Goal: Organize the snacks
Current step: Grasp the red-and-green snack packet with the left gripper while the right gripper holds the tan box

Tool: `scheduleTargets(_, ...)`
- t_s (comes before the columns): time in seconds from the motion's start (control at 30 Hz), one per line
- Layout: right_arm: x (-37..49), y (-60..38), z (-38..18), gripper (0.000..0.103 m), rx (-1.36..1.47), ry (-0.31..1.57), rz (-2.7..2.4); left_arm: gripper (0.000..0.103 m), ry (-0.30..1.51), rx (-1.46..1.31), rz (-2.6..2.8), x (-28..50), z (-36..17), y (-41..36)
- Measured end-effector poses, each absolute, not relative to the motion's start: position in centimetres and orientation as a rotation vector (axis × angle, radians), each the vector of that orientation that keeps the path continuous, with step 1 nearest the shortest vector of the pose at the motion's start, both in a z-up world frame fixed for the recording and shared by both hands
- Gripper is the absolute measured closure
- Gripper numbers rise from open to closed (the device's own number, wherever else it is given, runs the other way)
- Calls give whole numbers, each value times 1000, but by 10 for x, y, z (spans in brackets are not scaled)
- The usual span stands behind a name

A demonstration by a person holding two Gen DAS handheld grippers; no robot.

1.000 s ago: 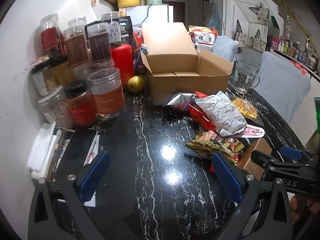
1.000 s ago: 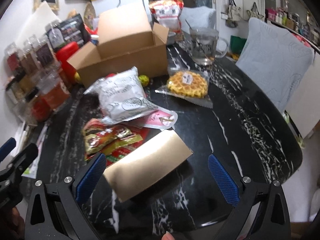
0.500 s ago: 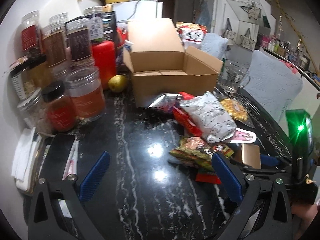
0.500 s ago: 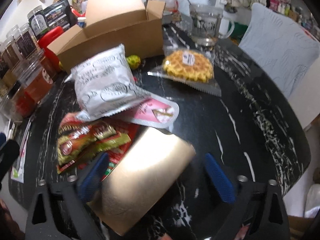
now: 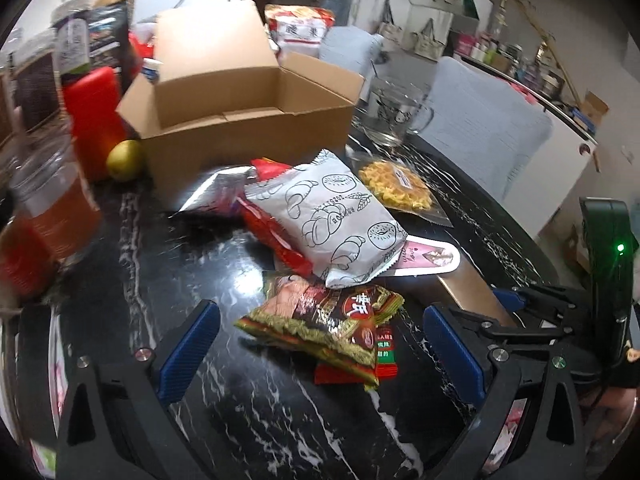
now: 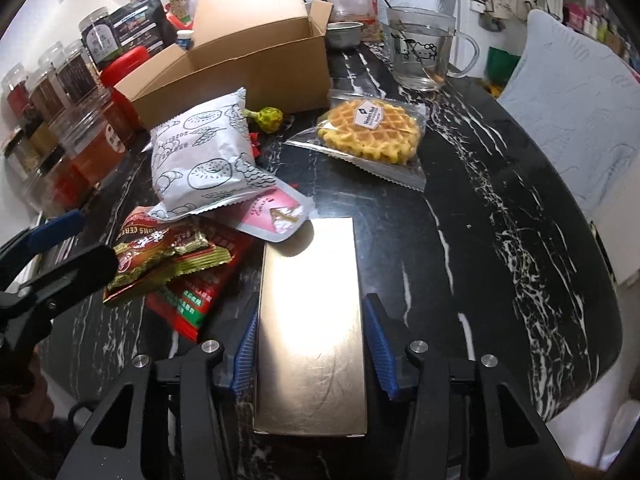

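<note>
A: Nearest, right gripper (image 6: 310,350), jaws pinching the gold box (image 6: 310,320) by its two long sides. Flat on the tabletop (image 6: 500,208), close edge.
B: Hard or soft?
A: Looks stiff and smooth, maybe slippery. Best held just like that, across the narrow middle.
B: And the left gripper (image 5: 320,350)?
A: Jaws spread wide, holding nothing, hanging over the green and brown packet (image 5: 320,320).
B: Squishy?
A: Looks light and crinkly. Best pinched at a sealed edge. Under it, one red packet (image 6: 200,292).
B: Farther on?
A: One pink pouch (image 6: 276,212), one white bread bag (image 6: 204,160), puffy, easy to squash. One silver wrapper (image 5: 216,196). One waffle (image 6: 370,132) in clear wrap, likely crumbly, so grab the wrap's edge.
B: And last?
A: One open cardboard box (image 6: 248,60), nothing seen inside. One glass mug (image 6: 420,48) beside it.
</note>
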State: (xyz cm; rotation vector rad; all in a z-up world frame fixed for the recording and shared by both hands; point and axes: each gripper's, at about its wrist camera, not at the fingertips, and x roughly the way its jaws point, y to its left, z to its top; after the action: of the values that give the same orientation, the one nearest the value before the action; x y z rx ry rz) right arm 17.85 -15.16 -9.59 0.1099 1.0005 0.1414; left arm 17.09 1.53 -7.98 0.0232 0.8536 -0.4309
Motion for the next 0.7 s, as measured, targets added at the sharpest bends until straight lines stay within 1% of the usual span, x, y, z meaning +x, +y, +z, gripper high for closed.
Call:
scheduleTargets(0.2,183,-159,-97,54,130,999,171,0,879,123,-403,187,-89,8)
scheduleTargets(0.43,186,-162,-98,54,132,1002,200,0,983,98,-480,199,-109,2)
scheduleTargets(0.57,186,-163,-100,54,127,999,210,0,992,117,-468,199,-115,0)
scheduleTargets(0.63,185,-163,-101,54,123,996,216,5,992,80,-480,200,-116,3)
scheduleTargets(0.67,185,-163,-101,54,123,995,218,10,996,67,-481,200,-116,4)
scheduleTargets(0.7,185,-163,-101,54,123,995,221,20,999,55,-483,201,-116,5)
